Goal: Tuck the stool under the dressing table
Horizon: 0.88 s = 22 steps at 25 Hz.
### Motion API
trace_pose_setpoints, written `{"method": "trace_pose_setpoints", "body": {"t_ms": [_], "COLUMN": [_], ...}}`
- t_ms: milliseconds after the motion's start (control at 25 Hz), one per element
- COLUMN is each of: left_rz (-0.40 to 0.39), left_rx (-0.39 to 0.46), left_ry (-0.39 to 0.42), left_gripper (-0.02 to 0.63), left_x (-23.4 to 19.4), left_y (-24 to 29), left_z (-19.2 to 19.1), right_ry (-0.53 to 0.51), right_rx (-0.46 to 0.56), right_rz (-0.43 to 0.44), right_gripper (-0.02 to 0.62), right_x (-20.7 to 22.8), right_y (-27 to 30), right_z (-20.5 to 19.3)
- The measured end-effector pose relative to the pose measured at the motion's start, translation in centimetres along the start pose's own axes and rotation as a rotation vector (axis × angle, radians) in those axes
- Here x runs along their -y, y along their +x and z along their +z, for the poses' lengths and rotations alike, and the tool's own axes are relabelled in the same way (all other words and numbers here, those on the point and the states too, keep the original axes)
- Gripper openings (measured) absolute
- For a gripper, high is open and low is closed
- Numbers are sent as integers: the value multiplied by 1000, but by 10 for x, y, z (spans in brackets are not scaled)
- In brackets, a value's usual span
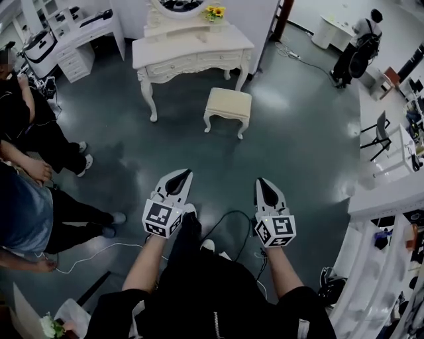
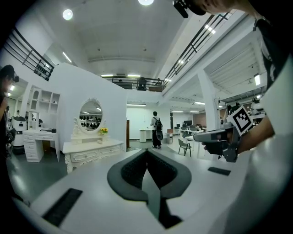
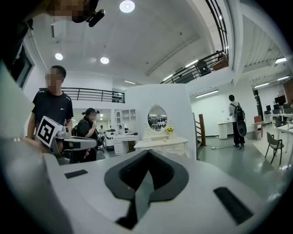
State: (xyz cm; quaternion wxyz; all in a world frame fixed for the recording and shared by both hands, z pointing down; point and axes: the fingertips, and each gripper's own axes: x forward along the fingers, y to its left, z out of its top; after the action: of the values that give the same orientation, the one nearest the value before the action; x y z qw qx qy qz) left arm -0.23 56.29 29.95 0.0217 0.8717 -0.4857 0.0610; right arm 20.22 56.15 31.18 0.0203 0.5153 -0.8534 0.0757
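Well short of the stool (image 1: 228, 106), left claw (image 1: 183, 176) and right claw (image 1: 263, 185) held level, both clenched, empty.

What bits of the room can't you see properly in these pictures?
- Stool: missing from both gripper views, probably hidden behind the left gripper and right gripper themselves; only the head view shows it.
- Mirror: head view's top edge cuts it off.
- Flowers: too small everywhere to tell their kind.
- Dressing table: head view, its top hides most of the space beneath.

Stool (image 1: 228, 106) before dressing table (image 1: 192, 53), toward its right end, not under; flowers (image 1: 214, 12) on table; bystanders (image 1: 23, 122) left.
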Motion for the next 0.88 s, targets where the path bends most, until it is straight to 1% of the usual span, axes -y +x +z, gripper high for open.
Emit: {"method": "trace_pose_setpoints", "body": {"t_ms": [200, 400, 640, 880], "left_rz": [-7, -16, -51, -95], "left_rx": [-6, -6, -7, -19], "left_ry": [-9, -19, -29, 5], "left_gripper": [21, 21, 21, 21], "left_x": [-19, -54, -114, -190], "left_y": [29, 75, 145, 222], "left_z": [-1, 0, 10, 23], "right_ry": [11, 14, 14, 20], "right_rx": [-18, -22, -31, -24], "right_rz": [-7, -21, -50, -87], "right_gripper": [3, 5, 4, 5], "right_x": [16, 37, 62, 91], "right_y": [29, 76, 159, 259], "right_z": [0, 7, 24, 48]}}
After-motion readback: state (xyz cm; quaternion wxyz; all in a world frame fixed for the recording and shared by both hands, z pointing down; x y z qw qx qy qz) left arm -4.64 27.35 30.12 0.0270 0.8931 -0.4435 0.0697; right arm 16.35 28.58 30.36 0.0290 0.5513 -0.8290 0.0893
